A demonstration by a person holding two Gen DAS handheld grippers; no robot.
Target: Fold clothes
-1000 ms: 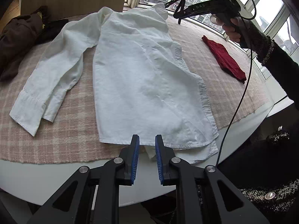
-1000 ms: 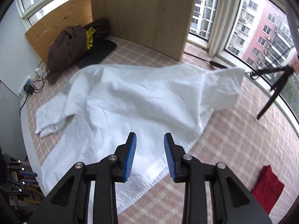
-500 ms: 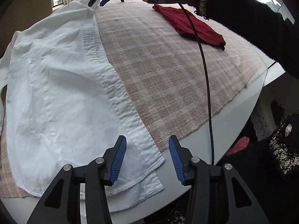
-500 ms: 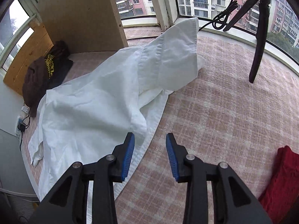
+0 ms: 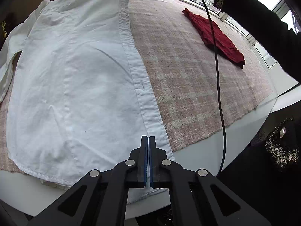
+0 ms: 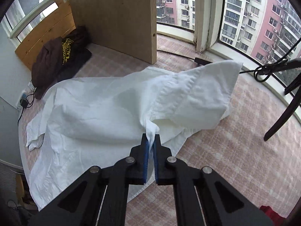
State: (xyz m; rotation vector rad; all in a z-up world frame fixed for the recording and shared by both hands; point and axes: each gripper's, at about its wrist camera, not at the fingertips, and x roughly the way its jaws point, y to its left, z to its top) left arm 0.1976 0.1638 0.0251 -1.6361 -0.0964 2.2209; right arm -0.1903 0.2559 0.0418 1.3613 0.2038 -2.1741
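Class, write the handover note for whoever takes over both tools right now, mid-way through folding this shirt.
Left tool: shut on the white shirt at the hem end of its button placket.
Right tool: shut on a pinch of the same shirt near the collar end, cloth bunched between the pads.
Shirt lies spread on the pink checked cloth; the far sleeve is still out to the side. Red garment lies apart, untouched; a dark clothes pile sits by the wooden panel.
Done: both grips on one edge.
Left: probably carry that edge across, then sleeves and final folds.

Daylit windows [image 6: 250, 17] face apartment blocks; a wooden panel [image 6: 116, 17] stands beside them.
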